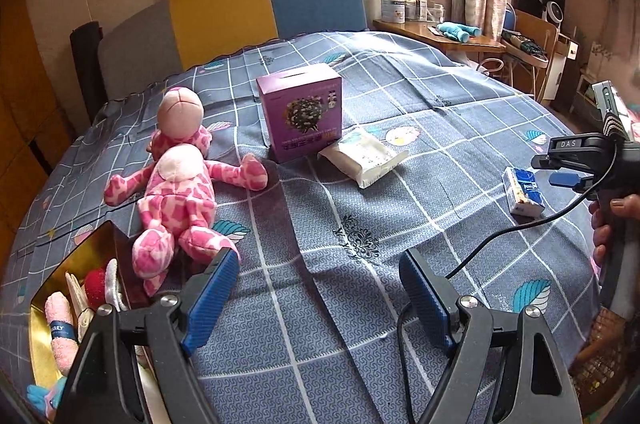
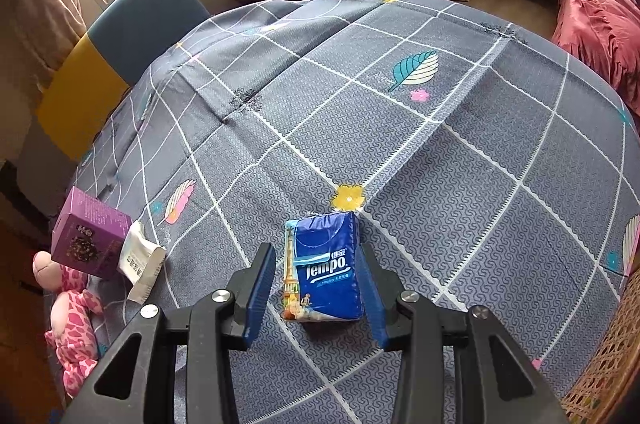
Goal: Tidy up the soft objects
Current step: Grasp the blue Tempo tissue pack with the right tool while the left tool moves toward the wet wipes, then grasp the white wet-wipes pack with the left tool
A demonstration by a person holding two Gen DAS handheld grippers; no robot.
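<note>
Right gripper [image 2: 318, 284]: ribbed blue pads spread wide on either side of a tissue pack [image 2: 322, 270], neither pad visibly pressing it; the pack lies flat on the bedspread [image 2: 440, 164], its glossy blue wrapper printed "Tempo", the smaller lettering too fine to read. Left gripper [image 1: 320, 288]: jaws wide apart and holding nothing, above bare quilted fabric with a white grid and leaf motifs. Seen from the left wrist, the right gripper's black body carries the letters "DAS". To the left lies a pink spotted plush toy [image 1: 176, 184], face up beside a gold-lined box [image 1: 52, 284] cut off by the frame edge; a rolled pink towel [image 1: 62, 336] in it bears a partly hidden label. Farther off stand a purple carton [image 1: 304, 112], print illegible, and a crinkled white packet [image 1: 364, 156] touching its base.
</note>
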